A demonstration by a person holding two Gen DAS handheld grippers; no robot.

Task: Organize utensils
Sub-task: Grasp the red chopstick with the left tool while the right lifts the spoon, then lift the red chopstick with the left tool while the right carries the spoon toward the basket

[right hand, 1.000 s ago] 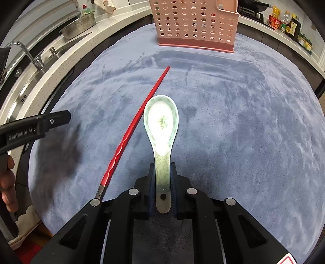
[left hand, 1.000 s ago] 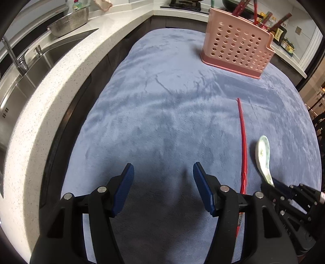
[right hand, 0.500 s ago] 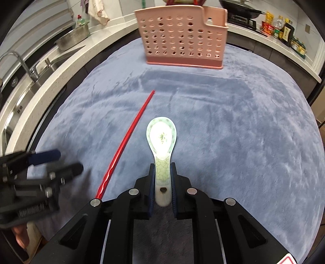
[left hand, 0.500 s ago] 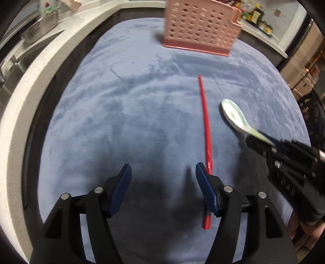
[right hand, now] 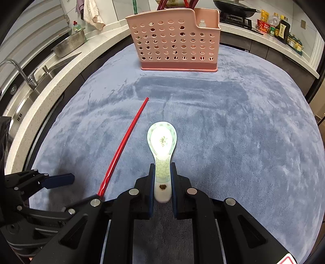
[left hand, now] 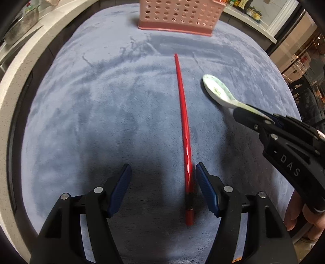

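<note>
A red chopstick (left hand: 183,121) lies on the blue-grey cloth (left hand: 101,113), pointing toward the pink perforated utensil holder (left hand: 178,17). My left gripper (left hand: 163,172) is open, its jaws astride the chopstick's near end, which lies close to the right finger (left hand: 203,178). My right gripper (right hand: 161,172) is shut on the handle of a white ceramic spoon (right hand: 162,142) and holds it above the cloth, bowl forward. The chopstick (right hand: 126,140), the holder (right hand: 174,40) and the left gripper (right hand: 61,179) also show in the right wrist view. The spoon (left hand: 219,91) shows in the left wrist view.
A white stone counter (right hand: 40,85) with a sink and tap (right hand: 22,73) runs along the left. A steel colander (right hand: 69,43) sits behind it. Bottles (right hand: 282,27) and a pan (right hand: 235,9) stand on the back counter. Several utensils stand in the holder.
My left gripper has swung right until its open jaws straddle the chopstick's near end. My right gripper has lifted the spoon higher and drawn back a little from the holder.
</note>
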